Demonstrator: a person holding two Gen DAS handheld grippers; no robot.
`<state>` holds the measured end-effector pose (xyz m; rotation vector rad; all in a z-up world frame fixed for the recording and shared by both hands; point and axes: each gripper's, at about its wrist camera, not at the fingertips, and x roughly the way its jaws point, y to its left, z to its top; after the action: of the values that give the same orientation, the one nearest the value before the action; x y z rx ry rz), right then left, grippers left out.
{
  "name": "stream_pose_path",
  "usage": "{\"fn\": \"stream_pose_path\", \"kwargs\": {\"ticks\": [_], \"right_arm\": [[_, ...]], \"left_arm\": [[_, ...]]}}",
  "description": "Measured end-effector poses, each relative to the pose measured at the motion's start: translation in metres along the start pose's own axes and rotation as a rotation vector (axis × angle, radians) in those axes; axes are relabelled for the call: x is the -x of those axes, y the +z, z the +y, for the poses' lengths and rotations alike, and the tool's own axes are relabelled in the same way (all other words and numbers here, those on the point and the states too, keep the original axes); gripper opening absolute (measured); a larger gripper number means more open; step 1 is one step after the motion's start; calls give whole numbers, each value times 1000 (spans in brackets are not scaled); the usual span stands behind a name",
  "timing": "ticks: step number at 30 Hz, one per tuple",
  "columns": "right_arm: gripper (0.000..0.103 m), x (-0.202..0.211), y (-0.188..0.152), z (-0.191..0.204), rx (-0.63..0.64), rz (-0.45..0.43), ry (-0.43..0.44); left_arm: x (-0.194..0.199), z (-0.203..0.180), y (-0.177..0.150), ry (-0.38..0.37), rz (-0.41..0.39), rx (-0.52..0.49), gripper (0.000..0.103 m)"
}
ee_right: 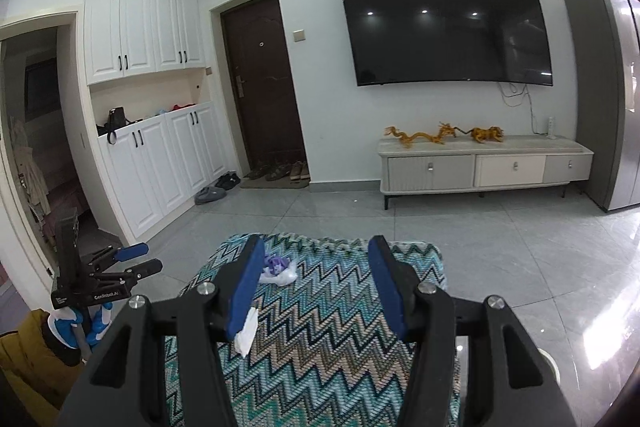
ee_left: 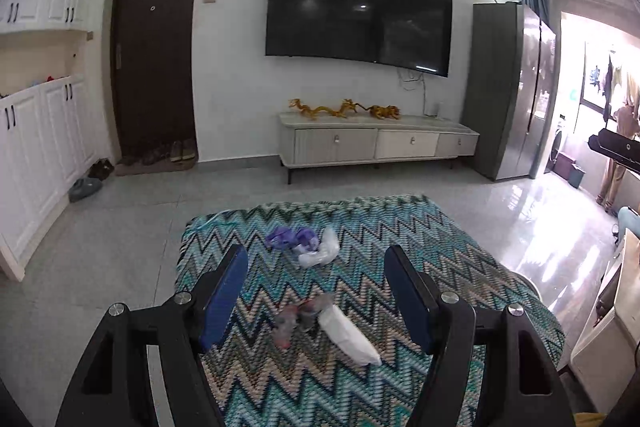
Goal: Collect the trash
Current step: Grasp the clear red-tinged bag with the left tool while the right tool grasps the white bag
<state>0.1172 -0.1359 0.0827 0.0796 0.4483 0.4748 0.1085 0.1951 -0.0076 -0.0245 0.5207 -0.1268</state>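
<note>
Two bits of trash lie on a table under a teal zigzag cloth [ee_left: 420, 227]. The nearer one is a white wrapper with clear and red plastic [ee_left: 320, 323]. Beyond it lies a purple and white plastic wrapper [ee_left: 304, 245]. My left gripper [ee_left: 316, 250] hangs open above the nearer piece, with nothing between its blue pads. My right gripper [ee_right: 317, 242] is open too, over the same cloth [ee_right: 340, 327]. The white wrapper [ee_right: 247, 335] shows partly behind its left finger, and the purple wrapper [ee_right: 278, 269] lies beyond. The right wrist view has the left gripper [ee_right: 149, 257] at far left, open.
Grey tiled floor [ee_right: 500, 247] surrounds the table. A low TV cabinet [ee_right: 480, 167] stands under a wall TV, a tall fridge [ee_left: 508, 87] to its right. White cupboards [ee_right: 160, 167], a dark door and shoes are at left. A gloved hand in a yellow sleeve [ee_right: 28, 363] holds the left gripper.
</note>
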Motion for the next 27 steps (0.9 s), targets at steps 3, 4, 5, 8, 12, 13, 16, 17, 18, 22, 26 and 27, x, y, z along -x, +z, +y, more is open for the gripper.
{"fn": "stream_pose_path", "kwargs": {"ticks": [3, 4, 5, 8, 12, 13, 16, 17, 18, 22, 26, 27], "right_arm": [[52, -27, -10, 11, 4, 62, 42], [52, -38, -15, 15, 8, 88, 56], [52, -51, -19, 18, 12, 117, 70], [52, -91, -38, 31, 28, 213, 109], [51, -144, -70, 44, 38, 351, 166], [51, -157, -79, 48, 43, 388, 180], [51, -191, -104, 57, 57, 482, 219], [51, -199, -112, 60, 58, 508, 229], [51, -209, -120, 63, 60, 535, 238], [51, -240, -142, 73, 76, 631, 274], [51, -268, -159, 86, 98, 700, 305], [50, -273, -162, 89, 101, 710, 312]], "left_arm": [[-11, 16, -9, 8, 38, 14, 64], [-17, 19, -12, -1, 57, 18, 64], [-25, 22, -15, -11, 77, 23, 63], [-52, 28, -28, -41, 146, 28, 60], [-100, 31, -54, -88, 265, 26, 51], [-110, 31, -59, -91, 293, 25, 48], [-137, 32, -75, -101, 359, 19, 44], [-145, 33, -79, -104, 377, 23, 40], [-153, 35, -82, -113, 393, 32, 38], [-176, 42, -91, -142, 433, 72, 27], [-185, 46, -96, -163, 438, 101, 18], [-186, 47, -98, -166, 436, 106, 17]]}}
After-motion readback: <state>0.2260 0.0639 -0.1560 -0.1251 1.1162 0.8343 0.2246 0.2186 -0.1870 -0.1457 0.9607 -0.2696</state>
